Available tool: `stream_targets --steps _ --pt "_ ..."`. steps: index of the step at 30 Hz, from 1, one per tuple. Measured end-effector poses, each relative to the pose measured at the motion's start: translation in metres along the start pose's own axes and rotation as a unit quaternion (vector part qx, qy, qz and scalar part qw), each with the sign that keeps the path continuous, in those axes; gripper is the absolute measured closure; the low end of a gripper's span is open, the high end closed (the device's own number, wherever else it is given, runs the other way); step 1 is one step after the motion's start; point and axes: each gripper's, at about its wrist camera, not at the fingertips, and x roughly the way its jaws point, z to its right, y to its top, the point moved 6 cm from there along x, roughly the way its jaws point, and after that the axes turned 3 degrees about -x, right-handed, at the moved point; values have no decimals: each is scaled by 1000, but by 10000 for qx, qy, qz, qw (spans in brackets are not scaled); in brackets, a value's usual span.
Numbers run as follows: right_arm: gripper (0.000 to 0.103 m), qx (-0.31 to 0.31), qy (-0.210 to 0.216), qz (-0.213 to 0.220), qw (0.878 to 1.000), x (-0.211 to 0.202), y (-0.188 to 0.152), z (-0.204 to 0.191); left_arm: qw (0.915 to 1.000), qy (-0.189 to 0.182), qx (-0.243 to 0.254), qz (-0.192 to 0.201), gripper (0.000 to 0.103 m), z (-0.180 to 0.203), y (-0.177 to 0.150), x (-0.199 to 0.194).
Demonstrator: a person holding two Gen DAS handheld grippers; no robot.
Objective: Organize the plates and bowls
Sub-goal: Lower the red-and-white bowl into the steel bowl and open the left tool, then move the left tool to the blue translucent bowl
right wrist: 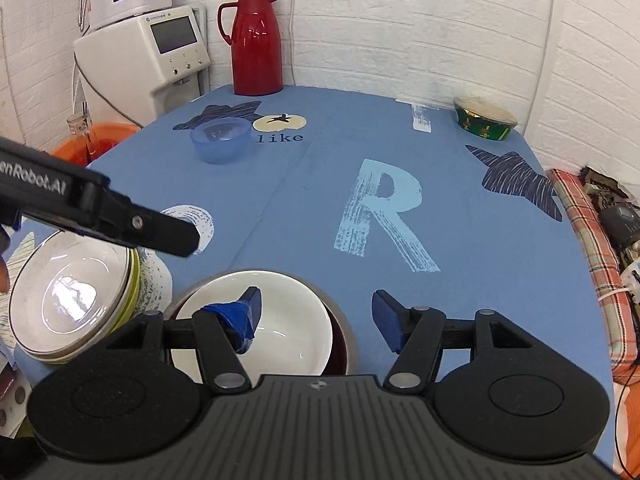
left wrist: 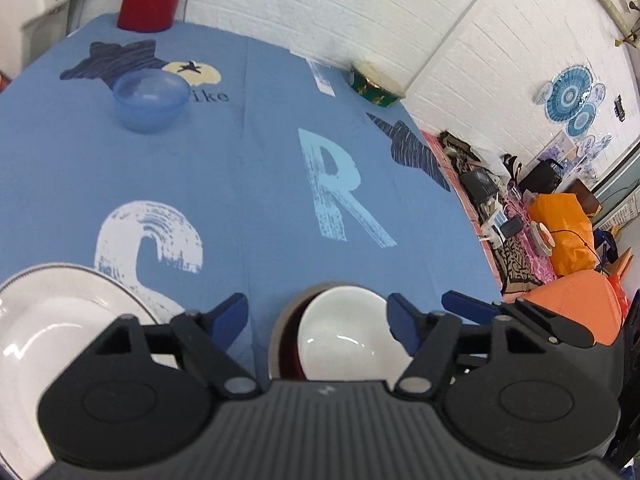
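Note:
A white bowl [right wrist: 280,320] sits nested in a dark red bowl with a grey outside [right wrist: 342,340] near the table's front edge. My right gripper [right wrist: 318,316] is open. Its left finger hangs inside the white bowl and its right finger is outside the dark bowl's rim. My left gripper [left wrist: 318,314] is open too, and the white bowl [left wrist: 344,336] shows between its fingers, which hold nothing. In the right wrist view the left gripper [right wrist: 176,240] reaches in above a stack of plates [right wrist: 72,300]. The top white plate [left wrist: 48,320] lies left of the bowls. A translucent blue bowl [left wrist: 151,100] [right wrist: 220,140] stands alone farther back.
A red jug [right wrist: 256,40] stands at the table's back edge and a green tin [right wrist: 484,118] at the back right corner. A white dispenser [right wrist: 152,52] and an orange basin [right wrist: 92,144] are off the left side. Cluttered bedding [left wrist: 520,220] lies past the right edge.

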Motion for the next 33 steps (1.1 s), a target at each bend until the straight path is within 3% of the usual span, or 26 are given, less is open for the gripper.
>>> stream_targets --steps 5,13,18,27,33 --pt "55 -58 262 -73 9996 16 17 -7 9984 492 -165 230 26 -49 27 -9" --pt "55 -195 791 -301 9962 69 66 -32 9921 1150 -499 102 25 -127 58 5" --pt "55 -332 928 -508 9938 114 103 -45 9912 1166 -631 39 25 -154 85 22" --pt "54 -411 1098 -472 9920 185 170 -58 9895 1173 -815 215 25 -187 160 55" --pt "54 -322 1064 -643 9917 243 198 -61 9892 911 -1146 60 23 -213 212 91"
